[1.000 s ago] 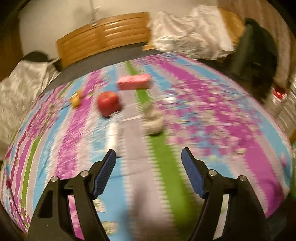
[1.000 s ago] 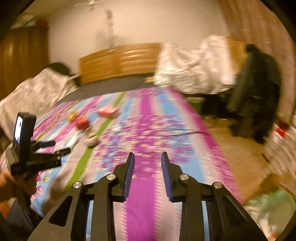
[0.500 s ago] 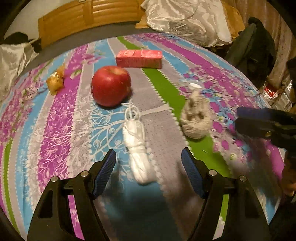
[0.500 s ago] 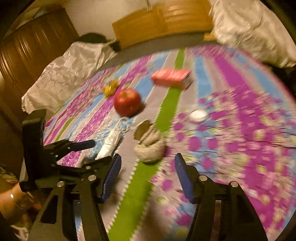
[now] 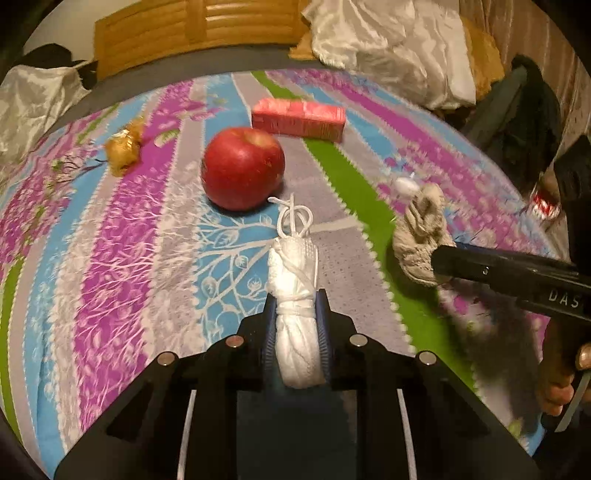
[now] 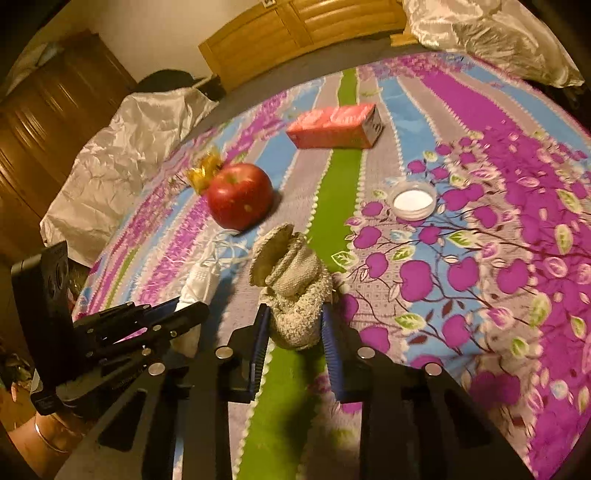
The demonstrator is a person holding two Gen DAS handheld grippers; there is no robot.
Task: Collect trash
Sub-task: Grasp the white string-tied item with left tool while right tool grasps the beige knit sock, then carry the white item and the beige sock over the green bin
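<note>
My left gripper is shut on a white tied bundle lying on the striped bedspread. My right gripper is shut on a beige crumpled rag, also seen in the left wrist view. A gold crumpled wrapper lies at far left. A white plastic lid lies to the right of the rag. The left gripper and the bundle show at the left of the right wrist view.
A red apple sits just beyond the bundle, and a pink carton lies behind it. Silvery sheets are heaped at the bed's left side, a wooden headboard at the back, dark clothing at right.
Both grippers moved forward and down onto the bed and closed: the left on the white bundle, the right on the beige rag. Both were open and empty before.
</note>
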